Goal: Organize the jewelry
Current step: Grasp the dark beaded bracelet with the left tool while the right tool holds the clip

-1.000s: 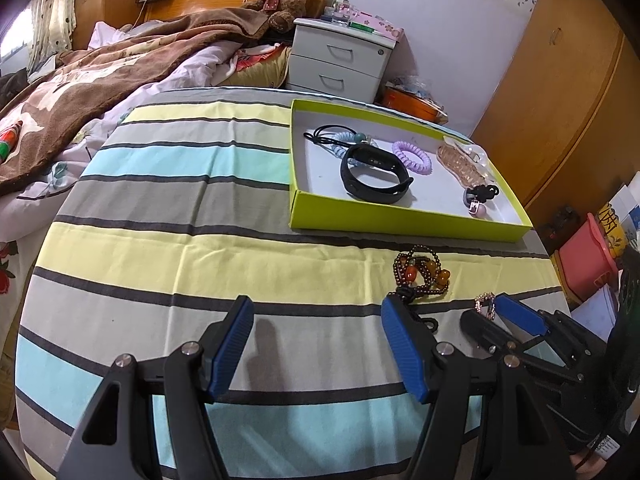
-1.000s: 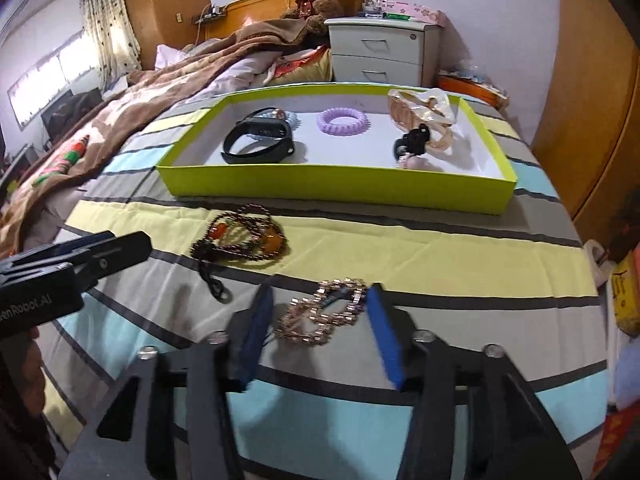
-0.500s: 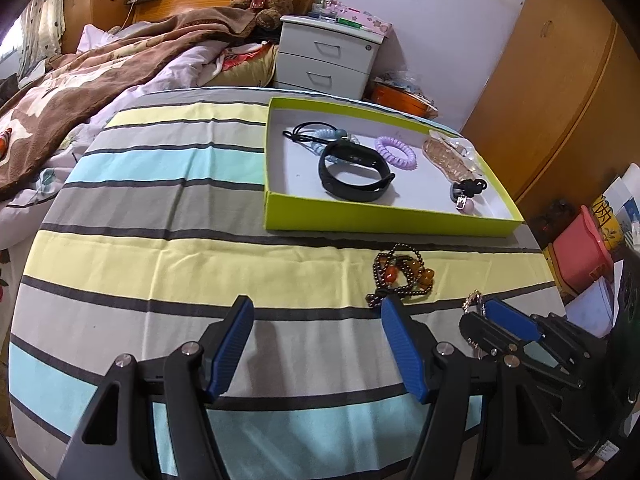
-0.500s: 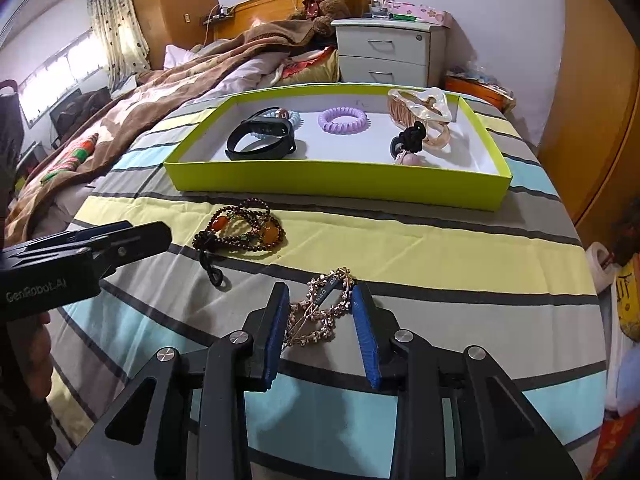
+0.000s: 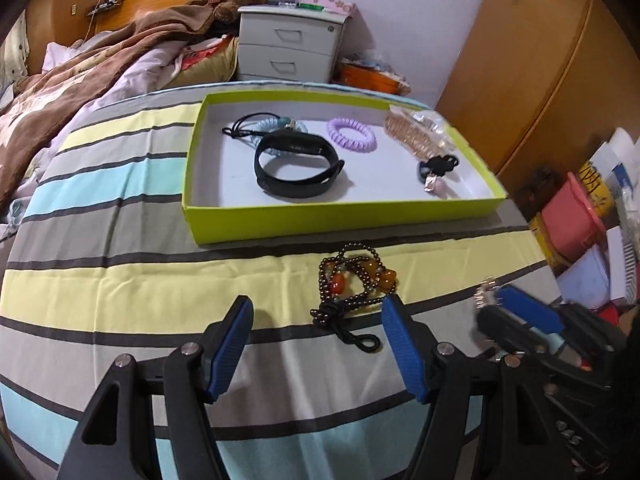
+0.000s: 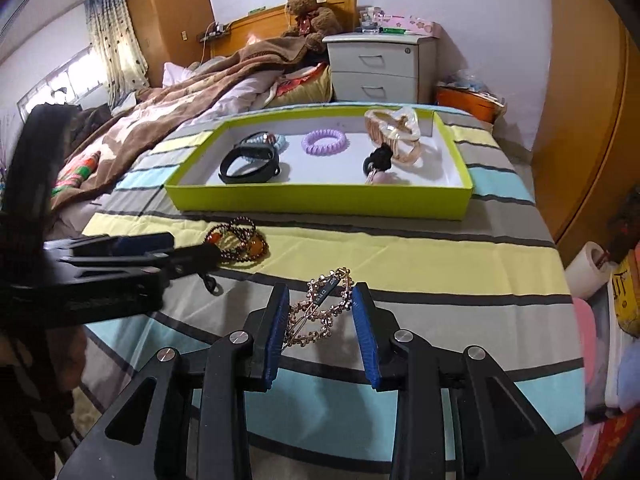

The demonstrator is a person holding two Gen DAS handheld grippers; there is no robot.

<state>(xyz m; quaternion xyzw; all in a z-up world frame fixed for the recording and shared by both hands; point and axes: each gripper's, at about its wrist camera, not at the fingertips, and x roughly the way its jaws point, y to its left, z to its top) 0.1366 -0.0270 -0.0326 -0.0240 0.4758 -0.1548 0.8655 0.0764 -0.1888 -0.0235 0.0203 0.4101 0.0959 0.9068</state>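
Note:
A gold rhinestone hair clip [image 6: 320, 308] sits between the blue pads of my right gripper [image 6: 321, 292], which is shut on it just above the striped cloth. Seen from the left wrist, that gripper [image 5: 500, 300] is at the lower right with the clip [image 5: 486, 292] poking out. A brown bead bracelet [image 5: 360, 276] with orange stones lies on the yellow stripe. My left gripper [image 5: 317, 306] stands open just before it, the bracelet's black cord end between the fingertips. Beyond lies the lime-green box [image 5: 320, 220] holding a black wristband [image 5: 296, 168], a purple coil hair tie [image 5: 352, 136] and other pieces.
The striped cloth [image 5: 120, 280] covers a table that ends close at the right. Past that edge stand a pink bin [image 5: 568, 220] and stacked papers. A bed with a brown blanket [image 6: 180, 120] lies to the left, a white nightstand [image 6: 380, 64] behind the box.
My right gripper's jaws closed on the gold clip and raised it slightly off the cloth. My left gripper moved right, bringing the bead bracelet in line with its open fingers.

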